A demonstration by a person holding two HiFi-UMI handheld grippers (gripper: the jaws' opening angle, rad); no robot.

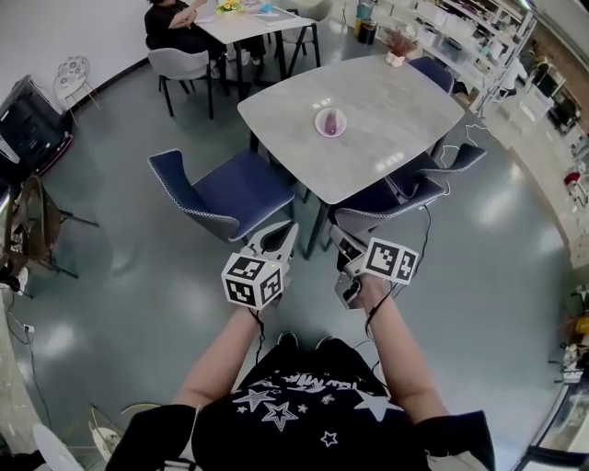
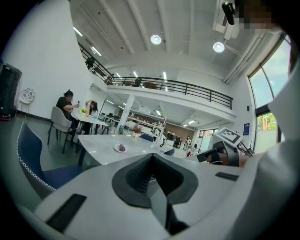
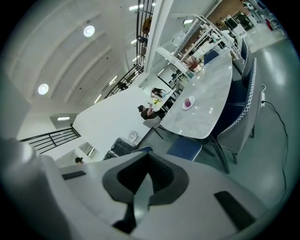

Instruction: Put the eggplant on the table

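Observation:
A small purple eggplant [image 1: 329, 121] lies on a white plate [image 1: 338, 131] near the middle of the grey table [image 1: 396, 97]. It shows far off in the left gripper view as the eggplant [image 2: 122, 148] and in the right gripper view as the eggplant [image 3: 188, 102]. Both grippers are held low in front of the person's body, well short of the table. My left gripper [image 1: 279, 241] is shut with nothing in it, its jaws meeting in its own view [image 2: 153, 180]. My right gripper [image 1: 343, 246] is shut and empty too [image 3: 142, 182].
A blue chair [image 1: 230, 189] stands at the table's near left, and a grey-blue chair [image 1: 386, 201] is tucked under its near edge right ahead of the grippers. A potted plant [image 1: 400, 44] sits at the table's far end. A person [image 1: 170, 18] sits at another table behind.

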